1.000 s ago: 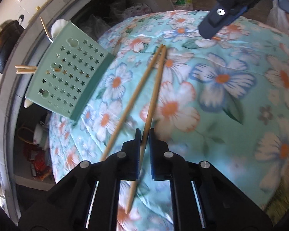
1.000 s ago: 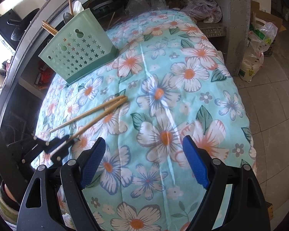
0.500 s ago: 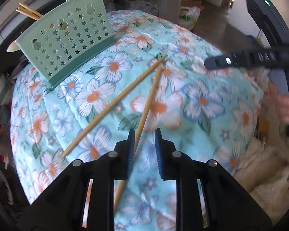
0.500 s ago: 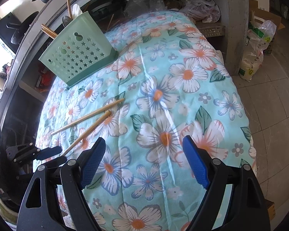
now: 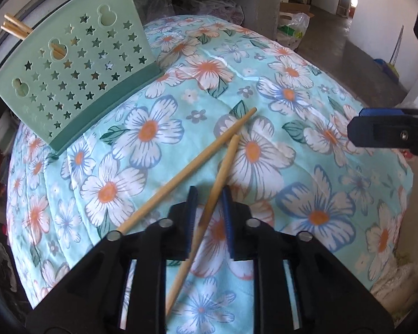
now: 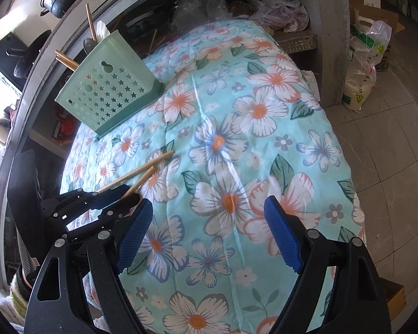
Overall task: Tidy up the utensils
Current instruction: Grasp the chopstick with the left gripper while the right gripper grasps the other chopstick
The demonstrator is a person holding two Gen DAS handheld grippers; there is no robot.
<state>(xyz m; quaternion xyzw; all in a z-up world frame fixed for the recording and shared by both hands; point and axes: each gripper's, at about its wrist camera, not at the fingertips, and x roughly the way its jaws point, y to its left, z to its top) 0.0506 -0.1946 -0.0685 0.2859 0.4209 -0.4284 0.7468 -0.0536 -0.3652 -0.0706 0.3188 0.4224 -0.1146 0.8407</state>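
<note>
Left gripper (image 5: 208, 194) sits low in the frame, jaws slightly apart around one chopstick (image 5: 223, 167), not pinching. Second chopstick (image 5: 192, 164) lies just left. Right gripper (image 6: 209, 211) is spread wide over bare flowery cloth (image 6: 264, 144). Green holder (image 5: 75, 72) stands upper left.

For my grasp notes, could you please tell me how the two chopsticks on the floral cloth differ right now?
The right chopstick runs between the left tool's fingers, which are not yet closed on it; the left chopstick lies outside them. The left one's far tip reaches further toward the green holder. Both are plain wood, lying flat on the cloth.
</note>
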